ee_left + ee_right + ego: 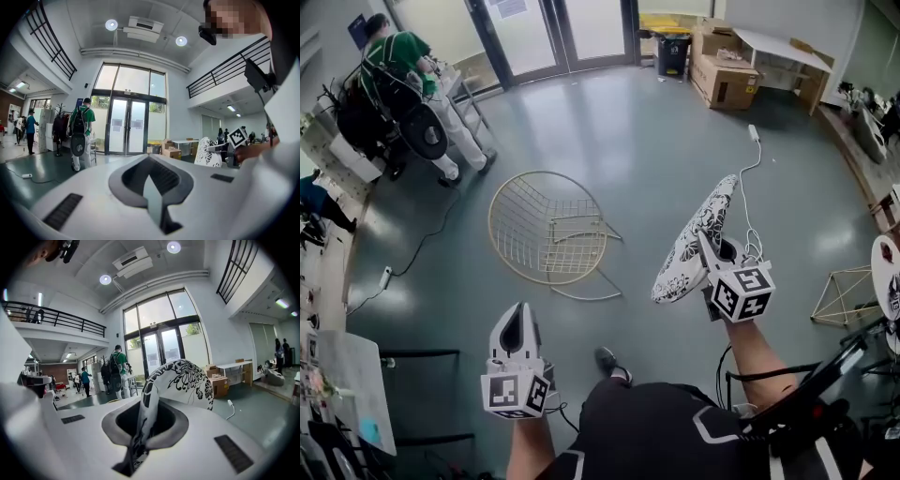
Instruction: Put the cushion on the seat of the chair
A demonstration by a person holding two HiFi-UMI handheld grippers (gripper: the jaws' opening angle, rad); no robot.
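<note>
A cream wire chair (548, 234) with a round mesh seat stands on the grey floor ahead of me, left of centre. The cushion (698, 239), white with black flowers, hangs on edge to the right of the chair and apart from it. My right gripper (712, 255) is shut on its near rim; in the right gripper view the fabric (183, 380) rises out from between the jaws of that gripper (143, 423). My left gripper (517, 323) is low in front of me, short of the chair, shut with nothing in it (152, 187). The left gripper view shows the cushion (206, 152) at its right.
A person in a green shirt (403, 66) stands by racks at the far left. Cardboard boxes (724, 80) and a white table (783, 52) are at the back right. A white cable with a power strip (753, 133) runs past the cushion. A wire frame (844, 295) lies at right.
</note>
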